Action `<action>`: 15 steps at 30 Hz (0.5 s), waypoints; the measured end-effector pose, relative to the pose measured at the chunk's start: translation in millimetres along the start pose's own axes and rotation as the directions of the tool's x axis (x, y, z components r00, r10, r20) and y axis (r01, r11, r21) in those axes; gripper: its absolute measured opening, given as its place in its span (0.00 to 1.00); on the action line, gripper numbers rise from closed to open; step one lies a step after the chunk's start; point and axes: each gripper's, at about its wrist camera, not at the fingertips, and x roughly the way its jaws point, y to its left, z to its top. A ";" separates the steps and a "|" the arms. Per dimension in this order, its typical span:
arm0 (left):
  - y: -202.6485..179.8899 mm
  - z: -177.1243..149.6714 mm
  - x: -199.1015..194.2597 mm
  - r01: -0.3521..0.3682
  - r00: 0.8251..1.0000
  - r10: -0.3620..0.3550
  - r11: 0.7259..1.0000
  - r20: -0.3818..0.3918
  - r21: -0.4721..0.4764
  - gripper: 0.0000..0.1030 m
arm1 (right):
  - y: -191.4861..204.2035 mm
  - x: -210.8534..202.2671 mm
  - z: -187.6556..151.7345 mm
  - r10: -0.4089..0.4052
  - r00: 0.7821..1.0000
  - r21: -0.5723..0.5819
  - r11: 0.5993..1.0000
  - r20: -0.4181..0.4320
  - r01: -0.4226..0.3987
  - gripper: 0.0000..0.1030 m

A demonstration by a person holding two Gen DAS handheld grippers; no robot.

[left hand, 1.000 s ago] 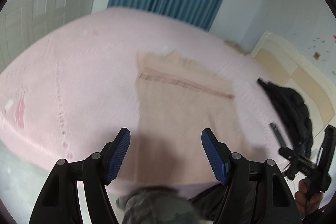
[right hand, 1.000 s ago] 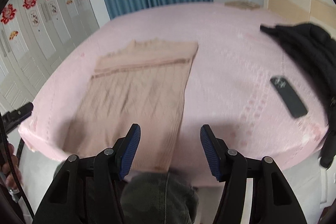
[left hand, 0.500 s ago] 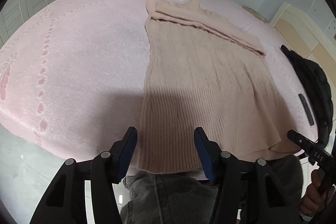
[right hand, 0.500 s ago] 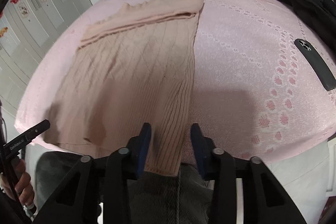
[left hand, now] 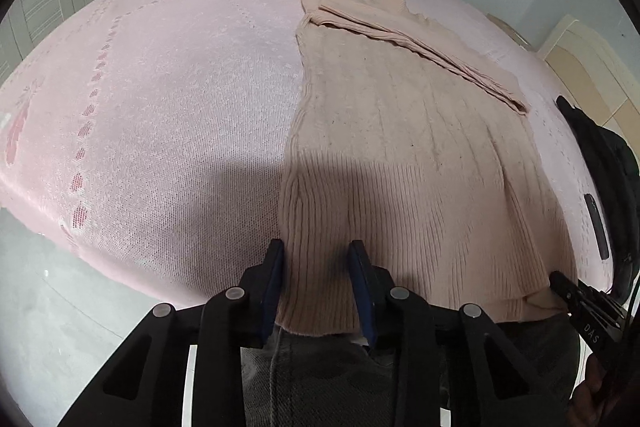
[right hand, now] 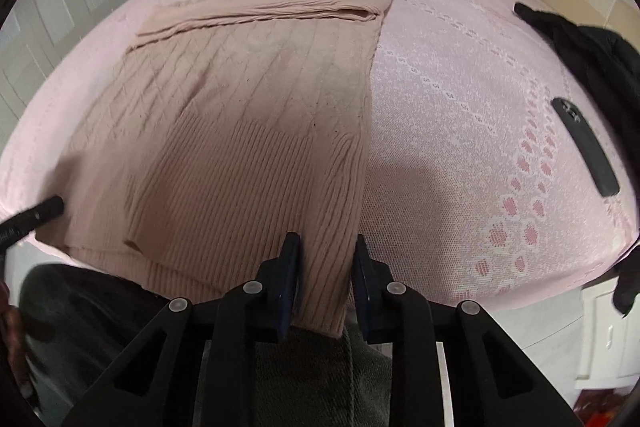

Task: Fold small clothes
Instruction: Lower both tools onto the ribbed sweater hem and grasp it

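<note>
Your beige knit sweater (left hand: 400,147) lies flat on the pink bed (left hand: 160,107), its ribbed hem hanging over the bed's near edge. Your left tongs (left hand: 318,267) are closing around the hem's left corner; your right tongs (right hand: 326,259) are closing around its right corner. Right of the sweater lie a phone (right hand: 584,147) and dark clothing (right hand: 580,43).
</note>
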 end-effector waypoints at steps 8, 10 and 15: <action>-8.4 0.8 3.3 -0.037 0.999 0.038 0.996 -0.006 0.084 0.31 | -2.9 1.2 -1.0 0.010 1.000 -0.018 1.000 -0.001 -0.010 0.23; -8.5 2.1 4.1 -0.037 0.999 0.038 0.995 -0.009 0.092 0.31 | -2.3 1.2 -0.8 0.007 1.000 -0.016 1.000 0.000 -0.007 0.23; -6.2 3.4 4.1 -0.027 1.000 0.028 0.995 -0.010 0.096 0.31 | -3.8 1.0 -1.3 0.015 1.000 -0.005 1.000 -0.002 -0.015 0.26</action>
